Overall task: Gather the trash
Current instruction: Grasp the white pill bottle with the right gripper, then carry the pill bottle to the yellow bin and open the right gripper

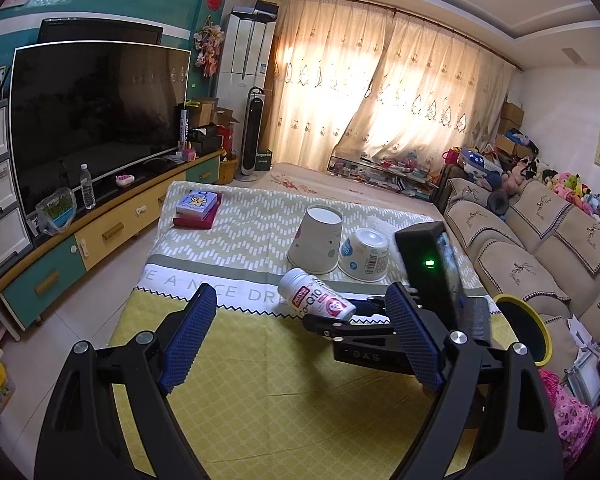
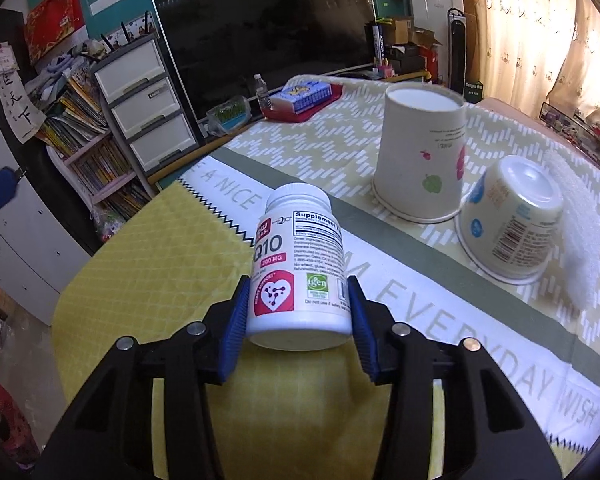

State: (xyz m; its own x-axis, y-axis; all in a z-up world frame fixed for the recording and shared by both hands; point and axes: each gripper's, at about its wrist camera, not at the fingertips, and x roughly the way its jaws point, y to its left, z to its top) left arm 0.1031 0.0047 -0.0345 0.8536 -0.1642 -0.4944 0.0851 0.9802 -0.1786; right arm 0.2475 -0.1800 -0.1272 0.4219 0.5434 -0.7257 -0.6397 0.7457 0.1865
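A white supplement bottle [image 2: 296,264] with a pink heart label lies tilted over the yellow tablecloth, cap pointing away. My right gripper [image 2: 298,284] is shut on it, blue pads pressed against both sides near its base. In the left wrist view the same bottle [image 1: 316,296] shows just ahead, with the right gripper [image 1: 350,314] reaching in from the right. My left gripper [image 1: 300,344] stands open, nothing between its fingers, short of the bottle. Behind it sit an upside-down paper cup [image 2: 420,148] and an upside-down white tub [image 2: 508,220], touching. A crumpled white tissue [image 2: 580,232] lies to the tub's right.
The cloth-covered table [image 1: 236,360] carries a blue box on a red one [image 1: 198,210] at its far left corner. A TV cabinet [image 1: 100,236] with a large screen runs along the left, a beige sofa [image 1: 540,248] along the right. A yellow-rimmed disc [image 1: 536,332] sits by the table's right edge.
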